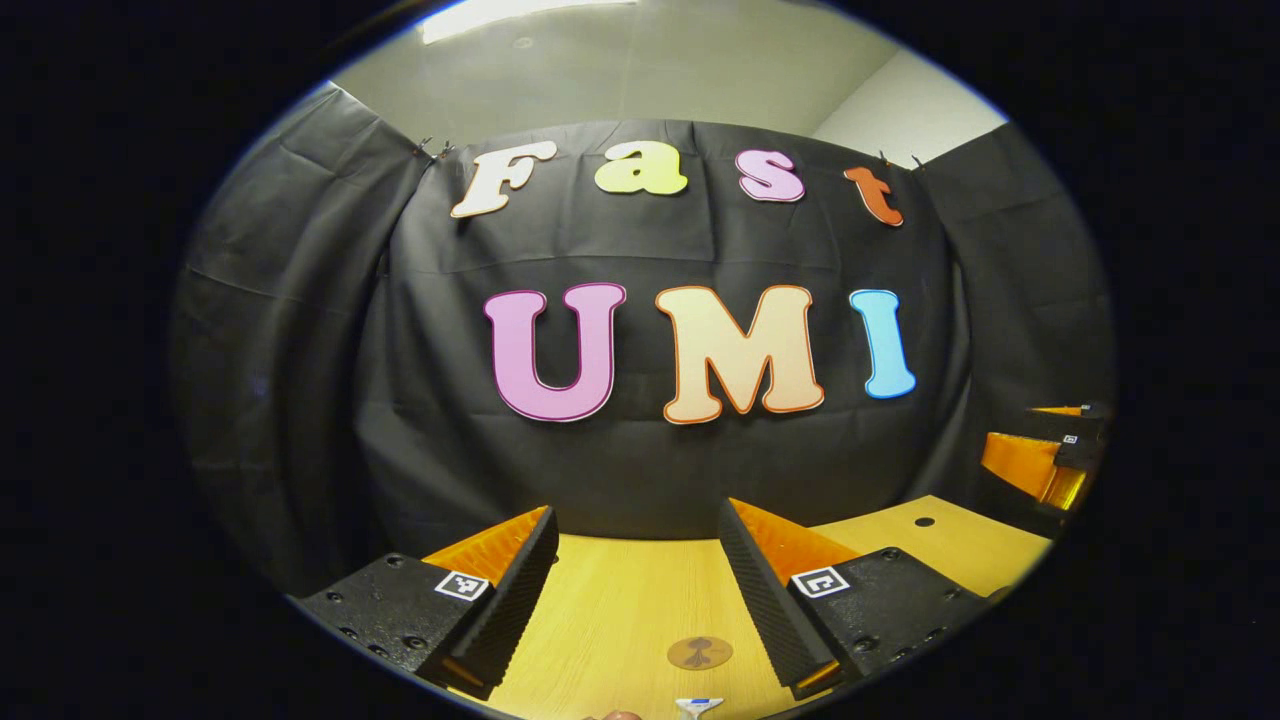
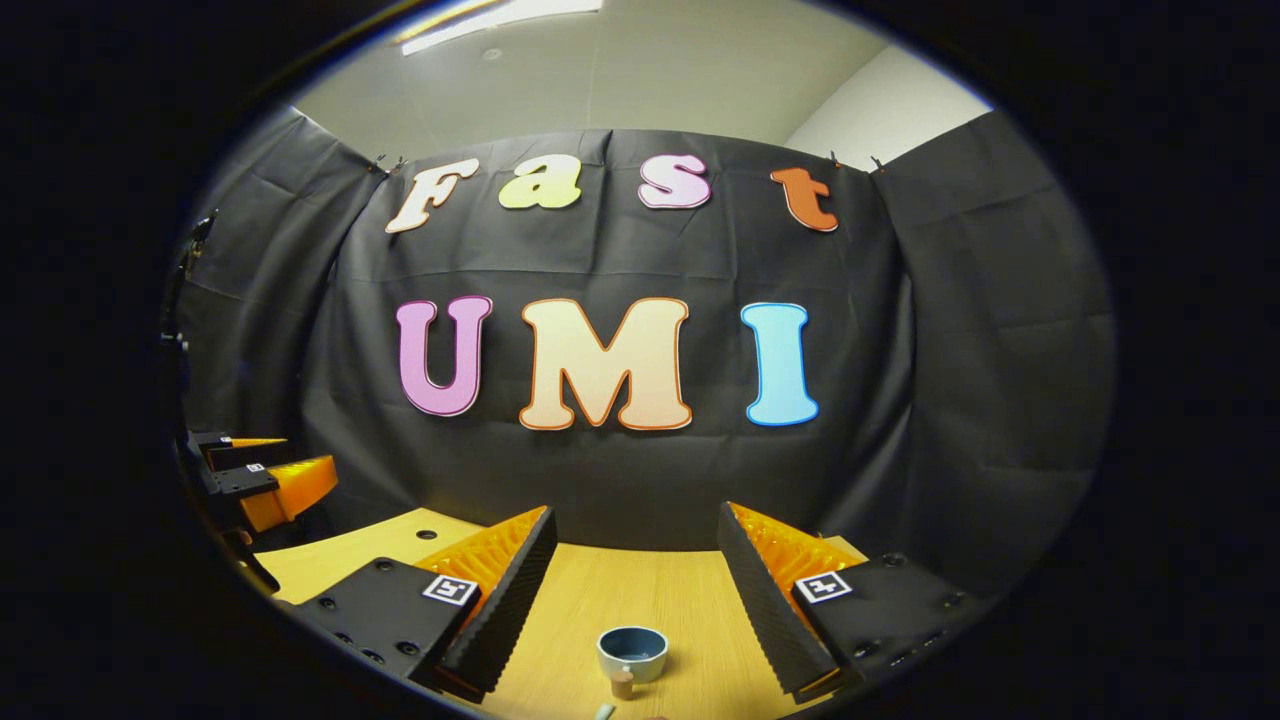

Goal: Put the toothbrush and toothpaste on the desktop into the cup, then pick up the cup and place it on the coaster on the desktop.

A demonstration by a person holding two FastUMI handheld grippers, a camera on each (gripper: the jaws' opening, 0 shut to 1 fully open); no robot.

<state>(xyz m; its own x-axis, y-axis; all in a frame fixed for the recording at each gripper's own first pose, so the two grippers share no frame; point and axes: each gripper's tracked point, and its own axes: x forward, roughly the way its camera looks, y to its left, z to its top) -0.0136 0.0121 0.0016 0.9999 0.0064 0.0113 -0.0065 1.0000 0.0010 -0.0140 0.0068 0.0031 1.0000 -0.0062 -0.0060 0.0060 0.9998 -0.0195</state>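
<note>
While both grippers, left (image 1: 636,590) & right (image 2: 636,590), hung spread w/ nothing held, small blue ceramic cup (image 2: 632,652) sat empty, round brown coaster (image 1: 699,653) bare.

A blue-grey cup (image 2: 632,652) and a brown round coaster (image 1: 699,653) sit on pale yellow wood-grain desktop (image 1: 620,610).

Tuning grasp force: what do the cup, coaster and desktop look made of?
Cup: likely glazed ceramic, with a thick pale rim and smooth blue inside. Coaster: a thin brown disc, perhaps wood or cork; too small to tell. Desktop: light wood or wood-look laminate, with fine straight grain and a matte finish.
</note>
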